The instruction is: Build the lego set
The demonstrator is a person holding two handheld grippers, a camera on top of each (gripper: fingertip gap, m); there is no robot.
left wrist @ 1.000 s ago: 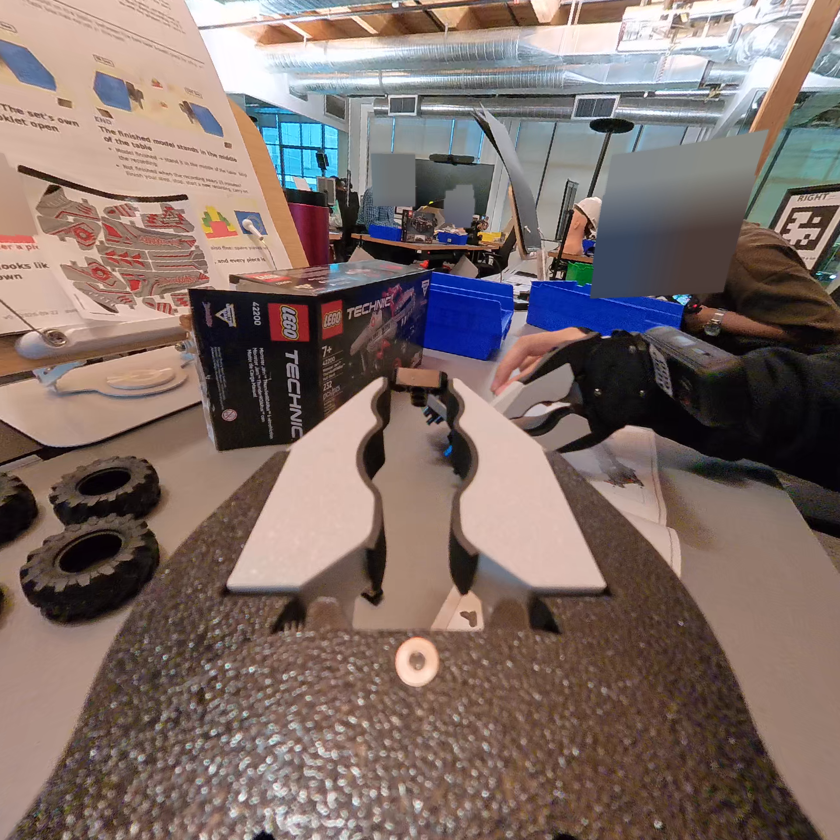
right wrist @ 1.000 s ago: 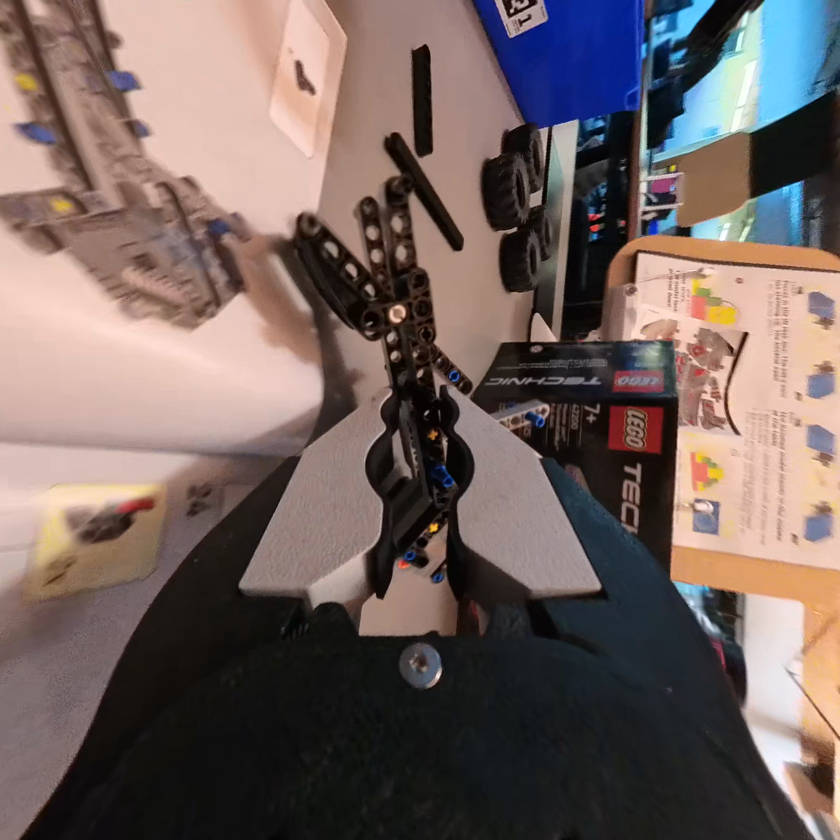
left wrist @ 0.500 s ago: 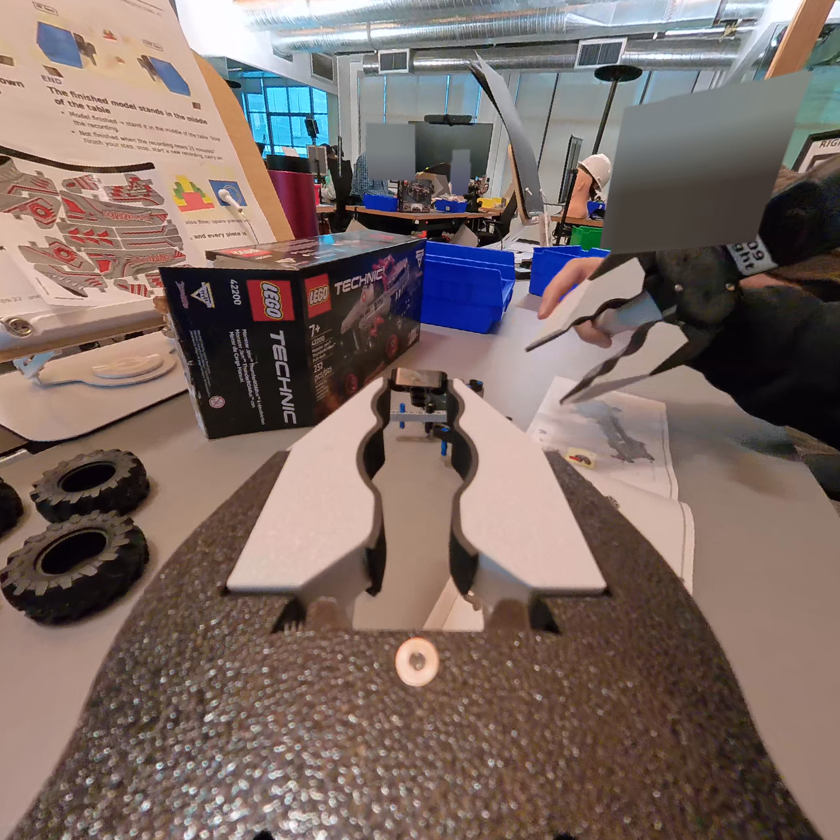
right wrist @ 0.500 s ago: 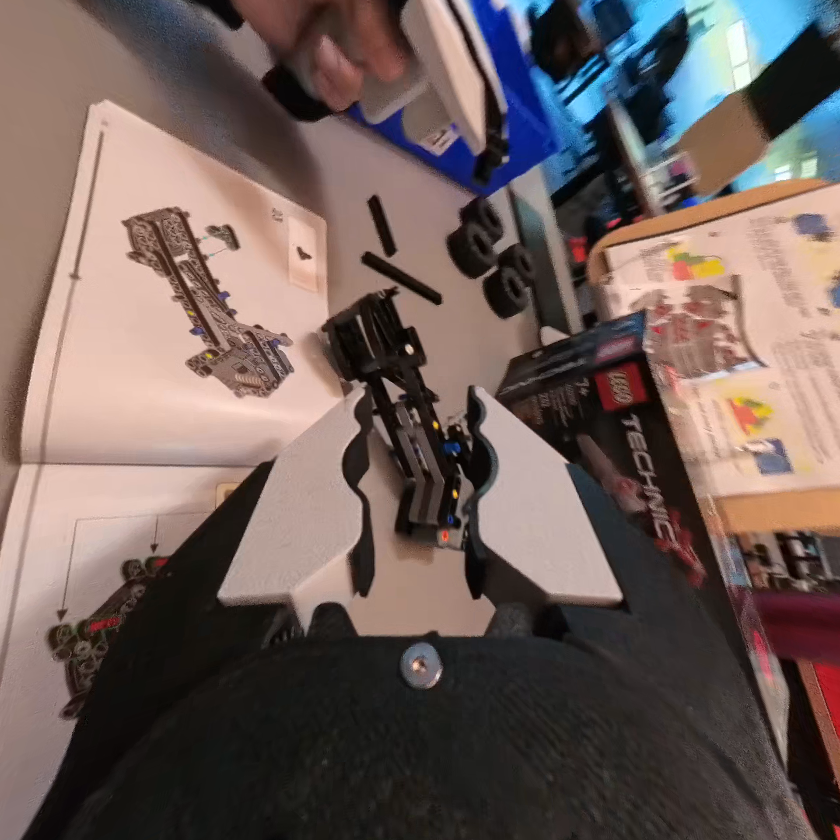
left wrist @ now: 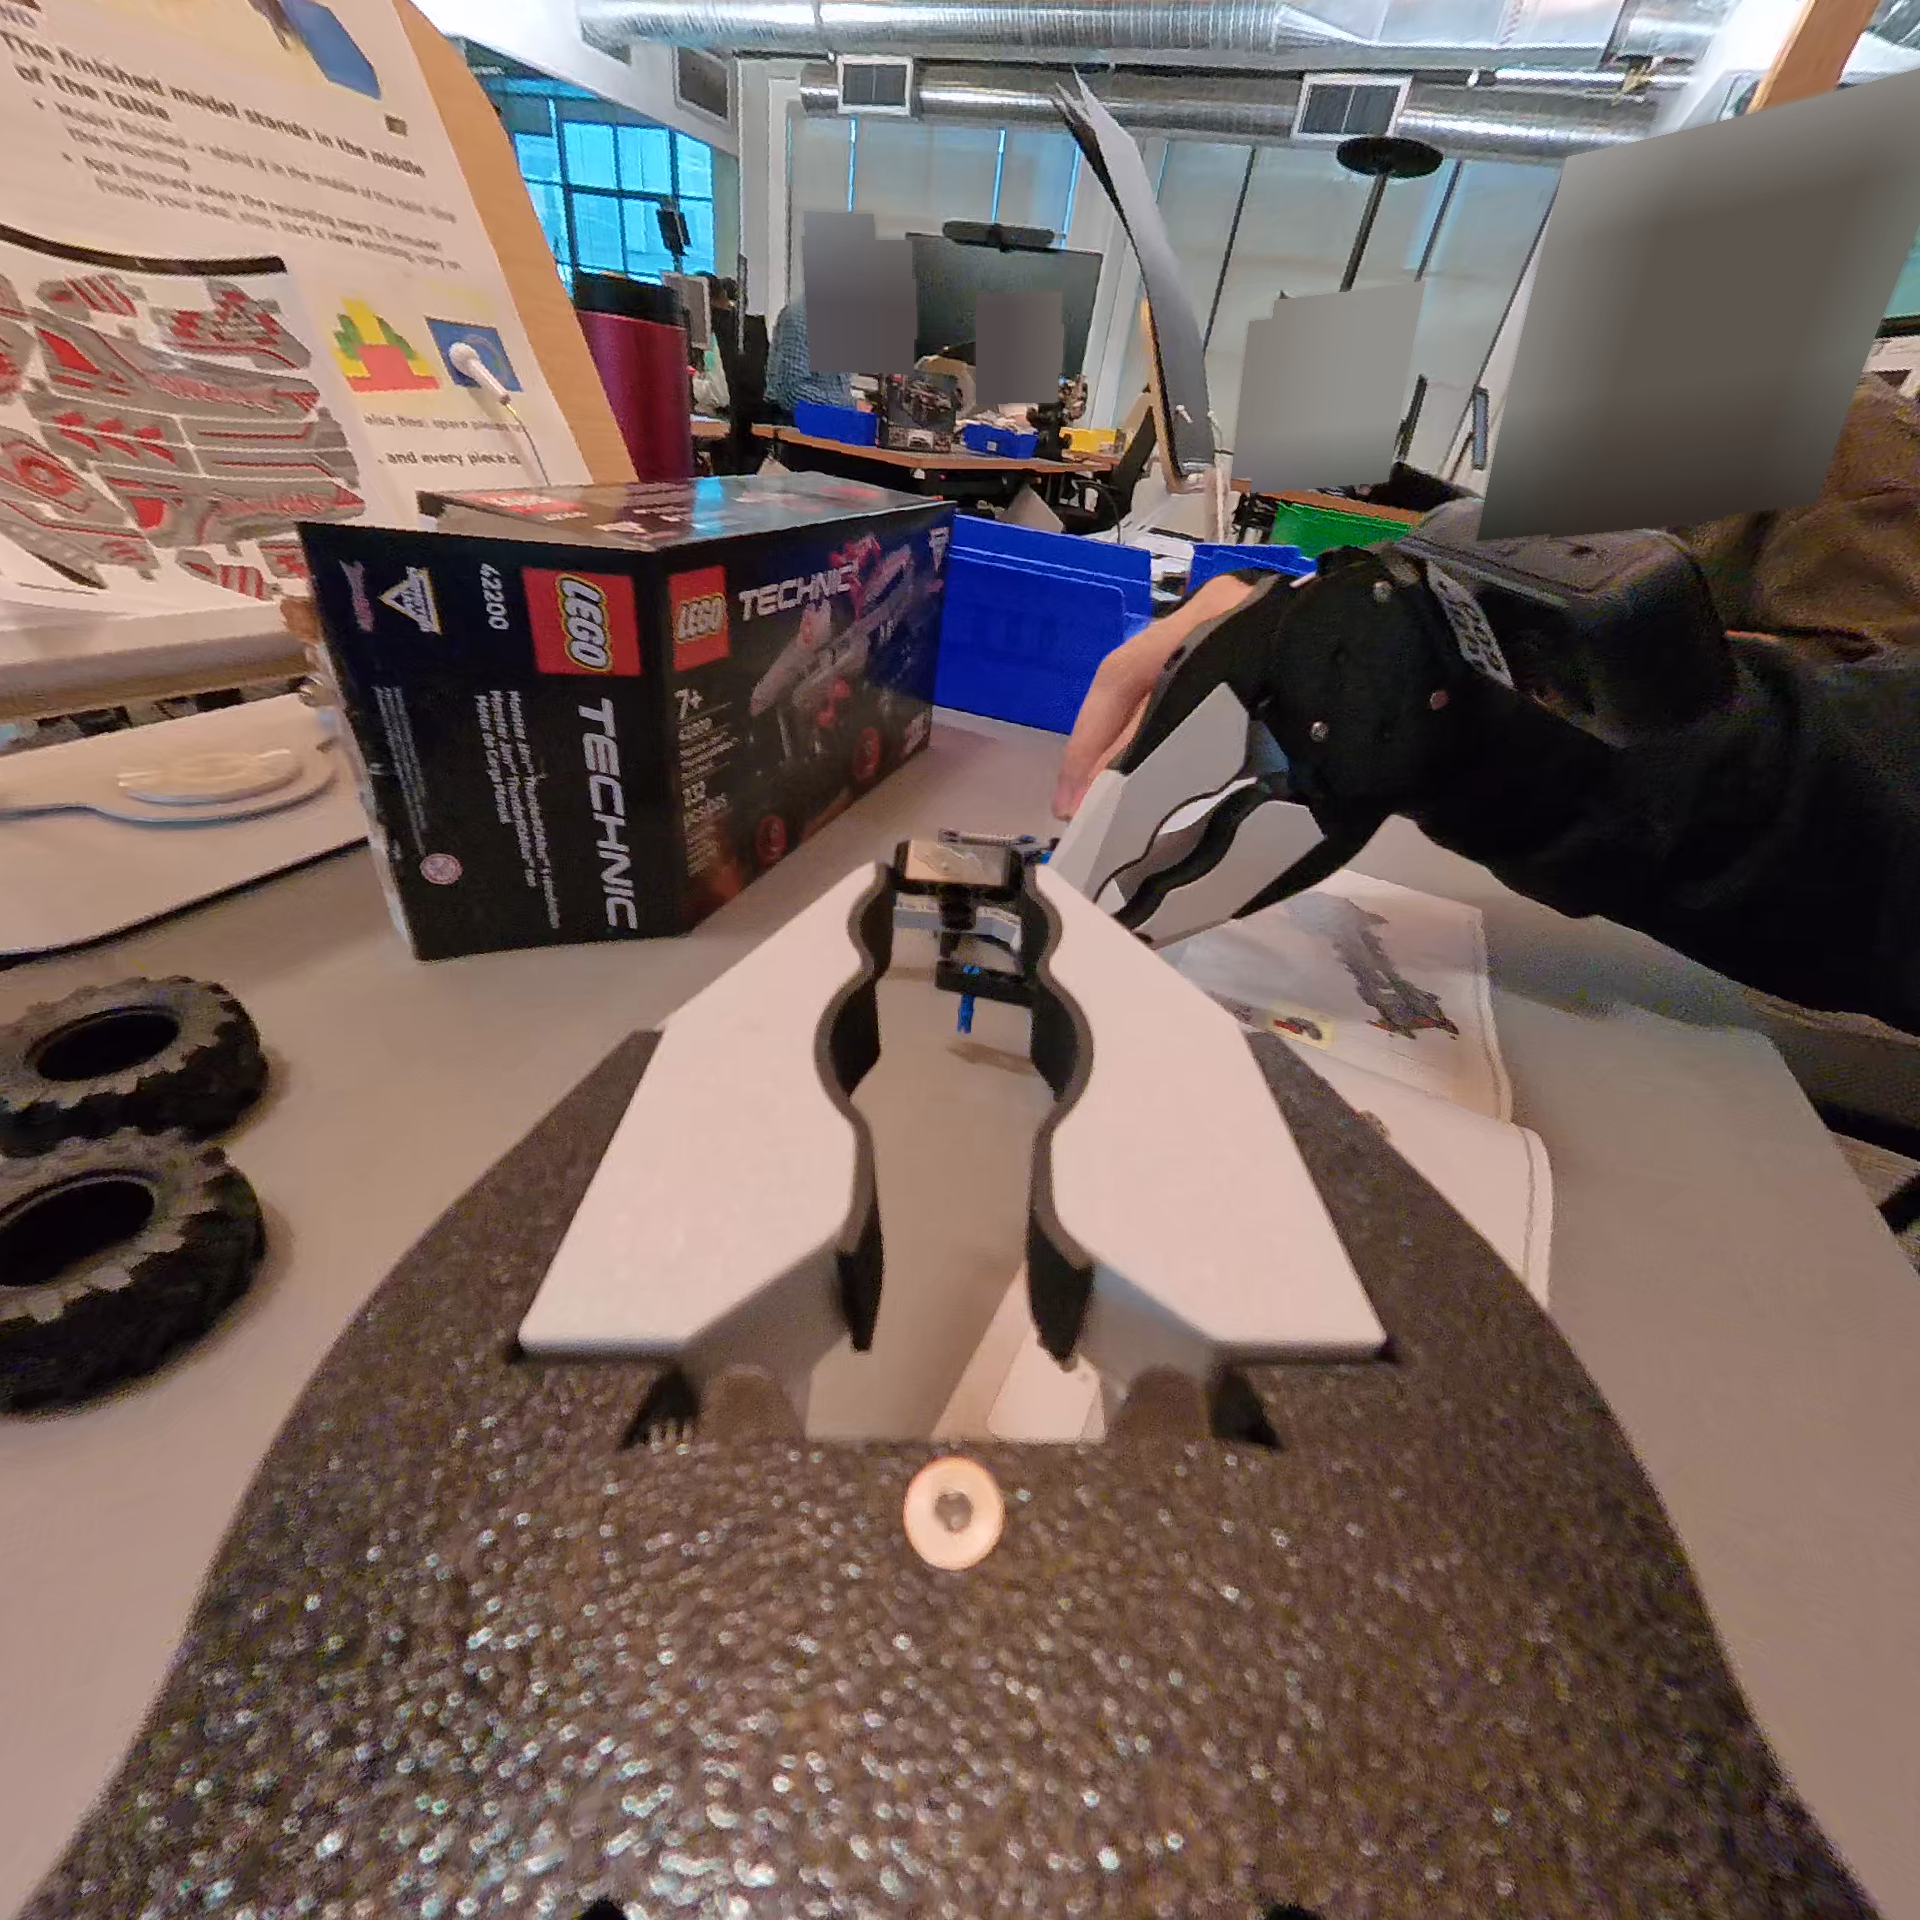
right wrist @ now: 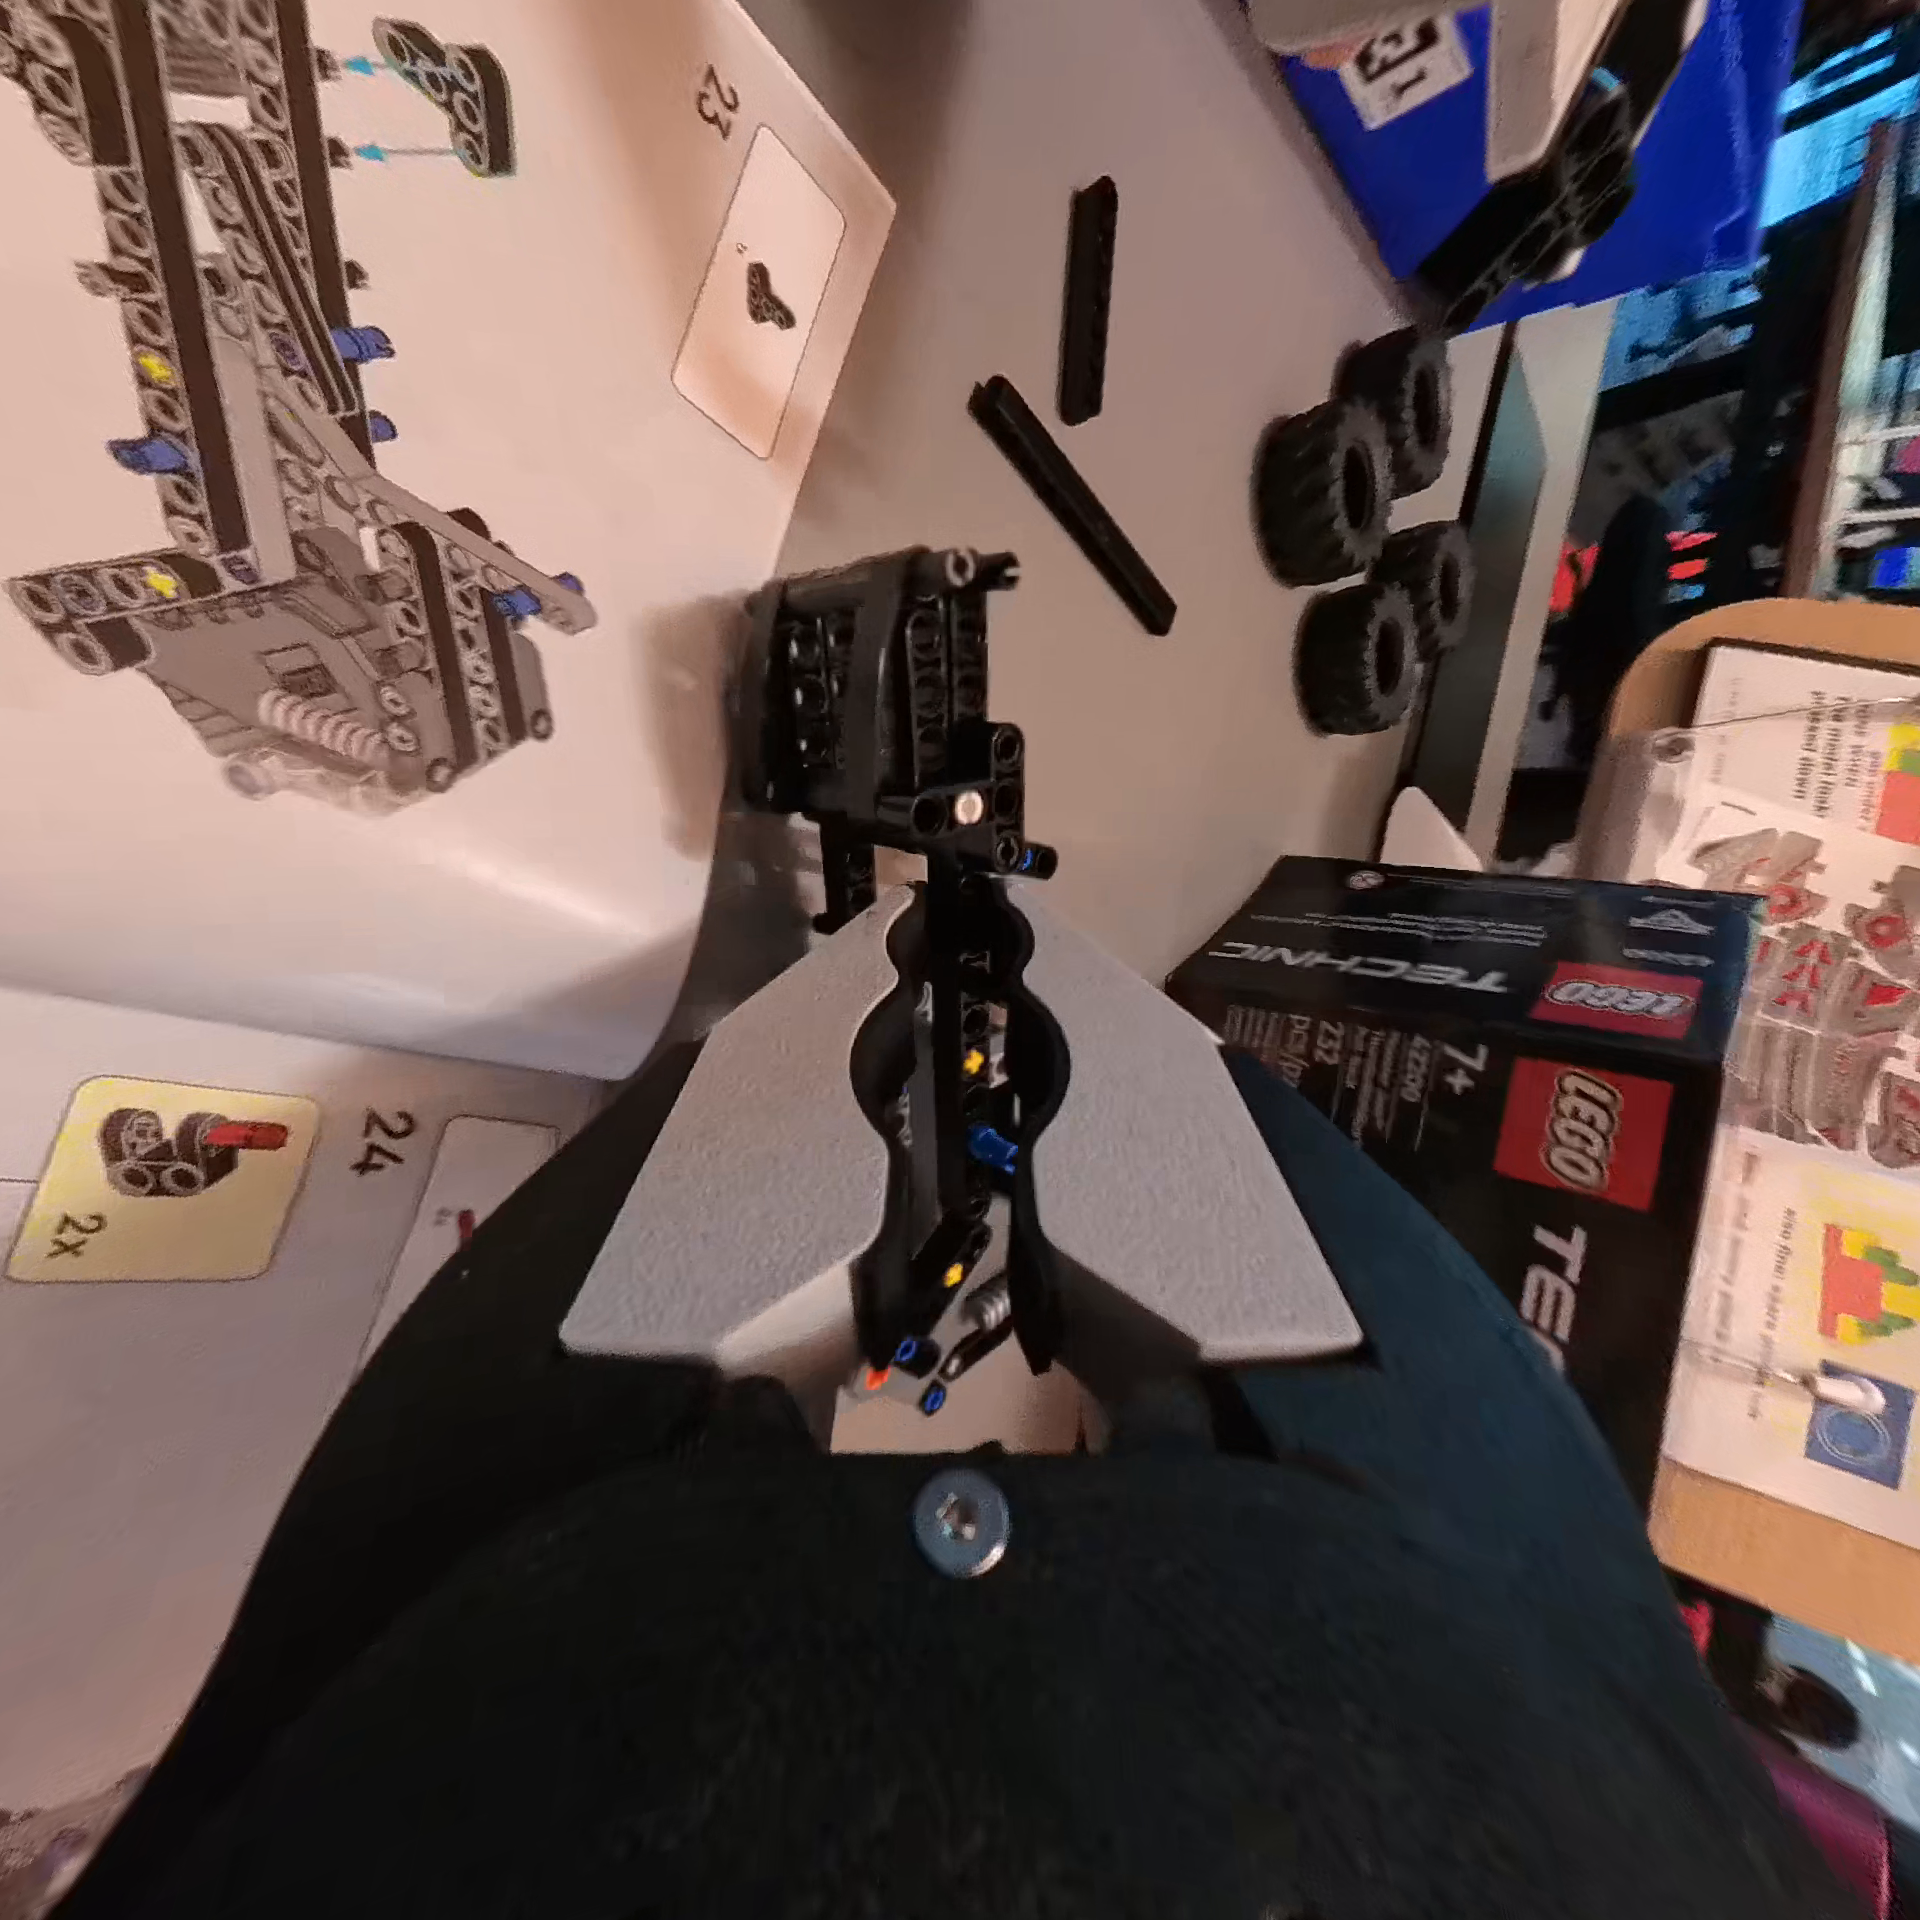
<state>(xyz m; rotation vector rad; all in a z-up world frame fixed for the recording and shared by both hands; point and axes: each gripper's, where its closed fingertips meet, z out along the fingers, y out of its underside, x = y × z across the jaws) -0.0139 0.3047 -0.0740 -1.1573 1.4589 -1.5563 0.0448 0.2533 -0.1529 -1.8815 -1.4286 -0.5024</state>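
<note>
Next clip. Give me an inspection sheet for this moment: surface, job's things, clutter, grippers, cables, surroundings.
Surface: plain grey tabletop.
Job's things: black, partly built beam chassis with blue pins; open paper instruction booklet; two loose black beams; black knobbly rubber tyres; black printed set box.
Clutter: paper instruction sheet on a wooden stand.
Grippers: left gripper open, the chassis just beyond its tips; right gripper shut on the chassis.
Cables: a thin white one across the sheet on the stand.
Surroundings: blue plastic bins, open office with desks and people behind.
</note>
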